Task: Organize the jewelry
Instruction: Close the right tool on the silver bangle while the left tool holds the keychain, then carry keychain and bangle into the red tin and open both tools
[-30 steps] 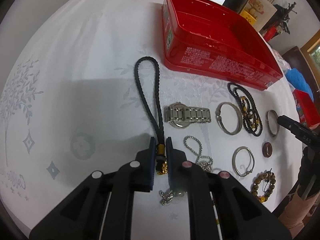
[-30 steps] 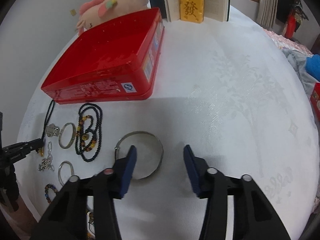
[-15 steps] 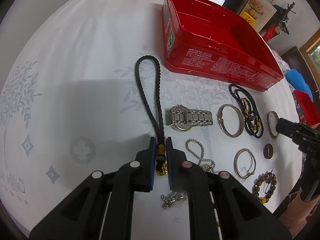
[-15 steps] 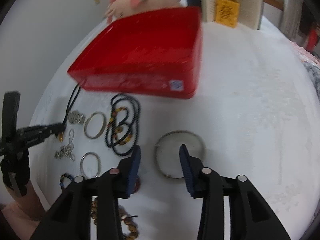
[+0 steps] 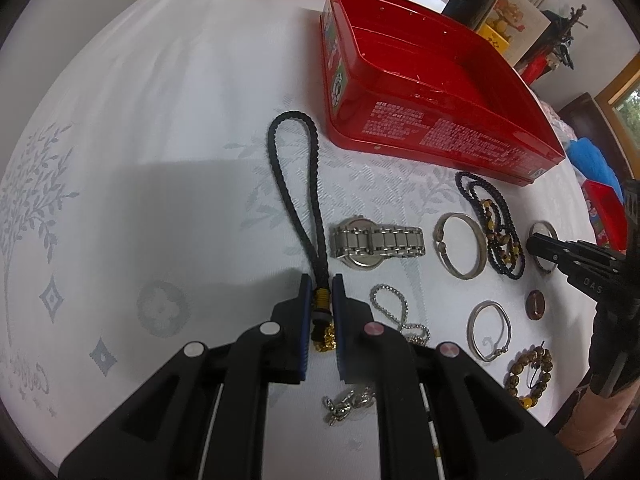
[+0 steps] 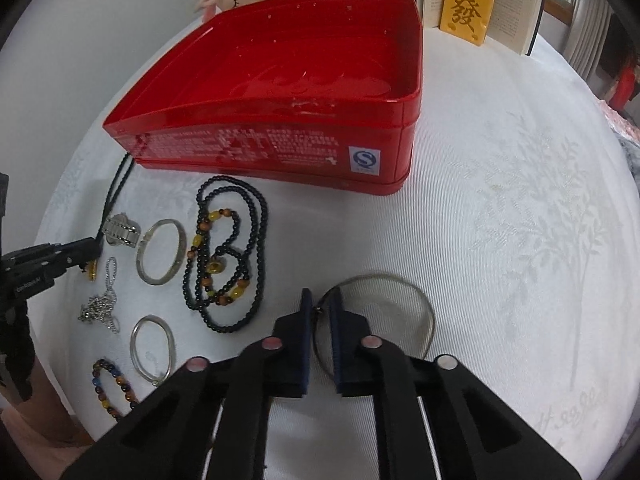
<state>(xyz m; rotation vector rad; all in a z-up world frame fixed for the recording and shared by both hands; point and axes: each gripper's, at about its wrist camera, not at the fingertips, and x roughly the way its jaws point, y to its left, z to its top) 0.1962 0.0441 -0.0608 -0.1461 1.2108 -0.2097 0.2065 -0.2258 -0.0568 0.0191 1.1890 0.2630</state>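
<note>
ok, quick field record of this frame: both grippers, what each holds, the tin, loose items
left gripper: shut on black braided cord, at its gold-charm end; cord lies on the cloth
right gripper: fingers closed on thin wire hoop, at its rim
red tin: open, no jewelry visible inside
loose on cloth: steel watch, silver bangle, black bead necklace, ball chain
surface: white tablecloth

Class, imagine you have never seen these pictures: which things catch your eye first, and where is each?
The empty red tin dominates the far side of the white tablecloth, with jewelry spread in front of it. Nearest the lens, the left gripper pinches the black braided cord, and the right gripper closes on the large thin hoop.
</note>
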